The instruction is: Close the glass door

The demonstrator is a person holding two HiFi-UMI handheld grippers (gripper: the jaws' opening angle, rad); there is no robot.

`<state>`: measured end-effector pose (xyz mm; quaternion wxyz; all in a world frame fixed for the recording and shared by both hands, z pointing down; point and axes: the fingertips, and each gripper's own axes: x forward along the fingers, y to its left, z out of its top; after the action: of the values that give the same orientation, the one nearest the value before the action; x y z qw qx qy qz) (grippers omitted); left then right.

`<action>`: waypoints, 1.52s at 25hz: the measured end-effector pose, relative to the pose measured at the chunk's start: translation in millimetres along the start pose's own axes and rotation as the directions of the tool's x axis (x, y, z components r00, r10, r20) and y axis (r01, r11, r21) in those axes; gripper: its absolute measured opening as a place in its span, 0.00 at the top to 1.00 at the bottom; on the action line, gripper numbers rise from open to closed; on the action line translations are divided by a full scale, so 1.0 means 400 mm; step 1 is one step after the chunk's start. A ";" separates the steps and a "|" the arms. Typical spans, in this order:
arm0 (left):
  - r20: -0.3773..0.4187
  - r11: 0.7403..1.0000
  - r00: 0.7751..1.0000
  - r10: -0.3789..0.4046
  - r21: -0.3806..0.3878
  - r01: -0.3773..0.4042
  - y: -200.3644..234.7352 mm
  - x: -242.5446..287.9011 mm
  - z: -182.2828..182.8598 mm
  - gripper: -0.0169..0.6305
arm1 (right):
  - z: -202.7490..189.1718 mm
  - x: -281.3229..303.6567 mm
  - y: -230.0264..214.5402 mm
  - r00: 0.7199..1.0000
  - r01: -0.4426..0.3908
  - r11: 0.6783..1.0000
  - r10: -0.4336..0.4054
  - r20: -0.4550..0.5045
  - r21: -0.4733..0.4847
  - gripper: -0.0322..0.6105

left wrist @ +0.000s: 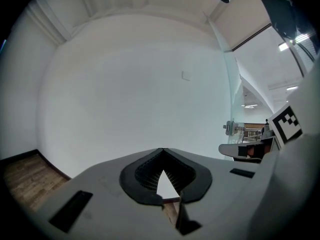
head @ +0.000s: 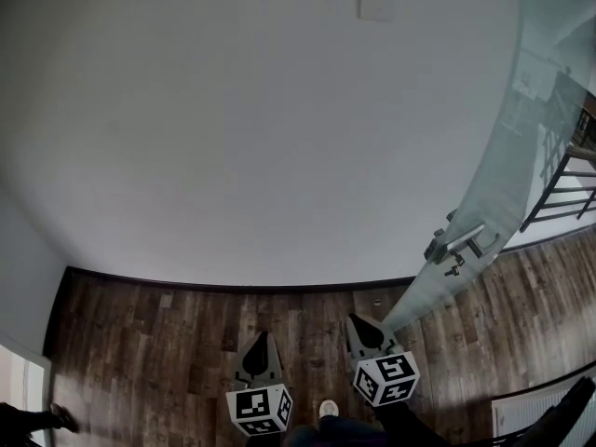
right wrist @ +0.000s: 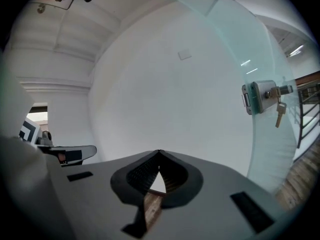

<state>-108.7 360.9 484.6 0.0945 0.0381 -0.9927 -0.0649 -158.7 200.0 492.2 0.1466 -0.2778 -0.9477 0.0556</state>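
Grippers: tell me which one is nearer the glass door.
The right gripper: its tip is close to the bottom corner of the glass door, while the left gripper stands farther away.

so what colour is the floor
Dark brown wood planks; the floor shows best in the head view.

A glass door (head: 503, 184) is seen at right, angled out from the wall (head: 279, 110), with a lock (head: 456, 245) mounted on it. The left gripper (head: 262, 338) and right gripper (head: 361, 324) are held side by side before the wall.
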 end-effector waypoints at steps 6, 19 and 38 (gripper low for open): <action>-0.012 1.000 1.000 -0.009 -0.015 0.009 0.010 0.070 -0.004 0.97 | 0.009 0.055 -0.038 1.000 0.019 1.000 -0.019 -0.013 0.001 0.96; -0.014 0.990 0.990 -0.143 0.019 0.143 0.138 0.363 0.075 0.97 | 0.079 0.298 -0.099 0.988 0.156 0.988 -0.156 -0.006 0.016 0.96; -0.091 0.915 0.911 -0.401 0.004 0.403 0.182 0.745 0.085 0.97 | 0.133 0.547 -0.191 0.926 0.378 0.925 -0.377 -0.018 0.049 0.96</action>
<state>-411.6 410.8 515.6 0.1226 0.2455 -0.9591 -0.0698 -389.9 253.4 509.9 0.1658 -0.0867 -0.9811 0.0496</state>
